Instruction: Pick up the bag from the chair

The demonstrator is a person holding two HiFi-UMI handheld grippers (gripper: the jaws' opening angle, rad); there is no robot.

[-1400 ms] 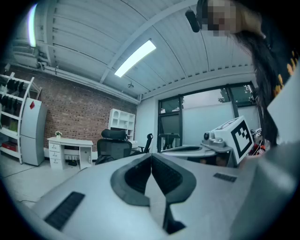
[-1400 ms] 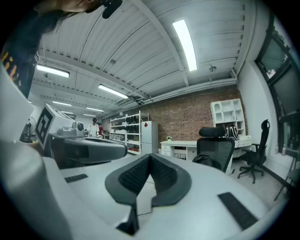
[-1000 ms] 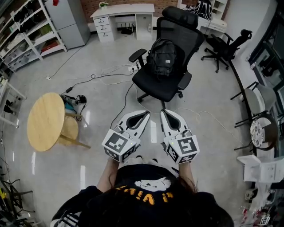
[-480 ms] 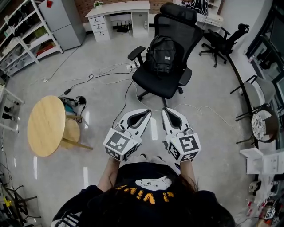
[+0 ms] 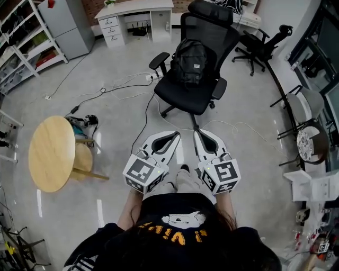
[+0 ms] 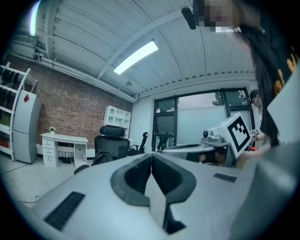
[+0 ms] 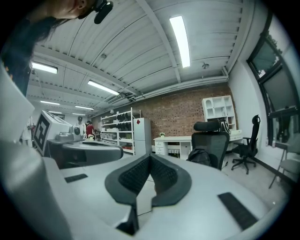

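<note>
The black backpack [image 5: 189, 62] sits upright on the seat of the black office chair [image 5: 186, 101], leaning against its backrest. Both claws are held side by side well short of the chair, tips pointing toward it. The left claw [image 5: 174, 136] is clenched, pads meeting with nothing between them. The right claw [image 5: 195, 133] is pressed closed and empty too. A round wooden table [image 5: 50, 153] stands well to the chair's left, and a white desk [image 5: 135, 11] stands beyond the chair.
</note>
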